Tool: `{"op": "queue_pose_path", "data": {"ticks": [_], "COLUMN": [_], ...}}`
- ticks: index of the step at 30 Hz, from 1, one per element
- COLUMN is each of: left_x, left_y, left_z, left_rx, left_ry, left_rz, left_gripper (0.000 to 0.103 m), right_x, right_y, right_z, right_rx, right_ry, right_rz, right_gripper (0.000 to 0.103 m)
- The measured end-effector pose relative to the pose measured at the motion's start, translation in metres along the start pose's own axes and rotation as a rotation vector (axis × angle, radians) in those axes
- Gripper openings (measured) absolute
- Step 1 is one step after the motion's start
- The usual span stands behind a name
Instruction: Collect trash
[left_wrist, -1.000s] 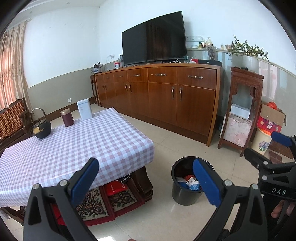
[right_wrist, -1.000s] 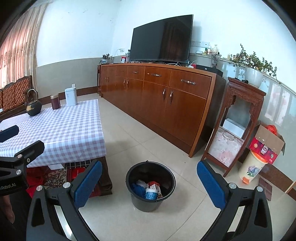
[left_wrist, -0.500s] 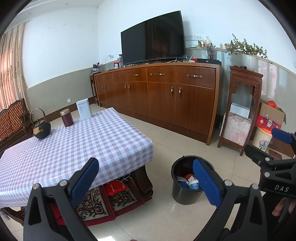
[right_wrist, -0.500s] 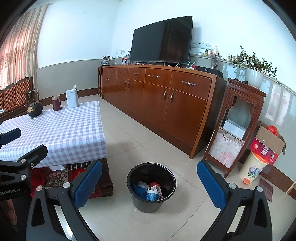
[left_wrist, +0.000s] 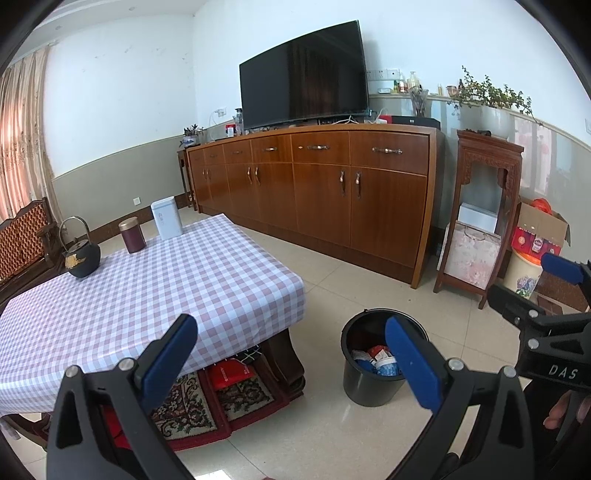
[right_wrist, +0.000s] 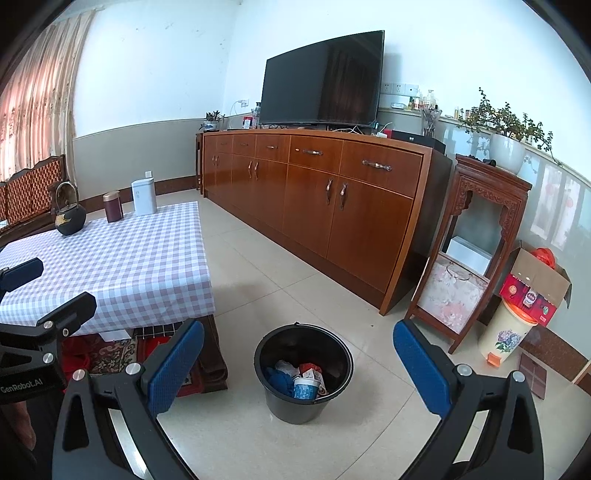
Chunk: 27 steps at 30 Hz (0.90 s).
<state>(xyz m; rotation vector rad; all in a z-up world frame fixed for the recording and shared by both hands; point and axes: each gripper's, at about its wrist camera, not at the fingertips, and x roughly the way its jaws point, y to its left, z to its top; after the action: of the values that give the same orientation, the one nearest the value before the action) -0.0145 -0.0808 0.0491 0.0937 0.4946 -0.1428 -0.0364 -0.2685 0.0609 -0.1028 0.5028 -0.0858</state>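
Observation:
A black bucket stands on the tiled floor beside the low table, with crumpled trash inside: blue, white and red wrappers. The same bucket shows in the left wrist view, partly behind a blue finger pad. My left gripper is open with nothing between its fingers, held above the table's near corner. My right gripper is also open and empty, hovering over the bucket. Each gripper appears at the edge of the other's view.
A low table with a checked cloth carries a black kettle, a dark red tin and a white box. A long wooden cabinet with a TV lines the wall. A carved stand, a cardboard box and a flowered bin sit to the right.
Both views have shifted only slightly, with the bucket and table staying nearly in place. Both grippers remain open and empty.

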Motion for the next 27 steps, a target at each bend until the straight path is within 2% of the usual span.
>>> {"op": "queue_pose_path", "data": {"ticks": [27], "left_x": [0.0003], "left_y": [-0.0057], "left_z": [0.0019], "left_rx": [0.013], "left_ry": [0.003], "left_rz": [-0.016], "left_gripper": [0.103], "right_x": [0.0014], "right_y": [-0.0013], "right_z": [-0.0003], "right_rx": [0.005], "right_ry": [0.006], "right_rz": [-0.008], "right_gripper": [0.103]}}
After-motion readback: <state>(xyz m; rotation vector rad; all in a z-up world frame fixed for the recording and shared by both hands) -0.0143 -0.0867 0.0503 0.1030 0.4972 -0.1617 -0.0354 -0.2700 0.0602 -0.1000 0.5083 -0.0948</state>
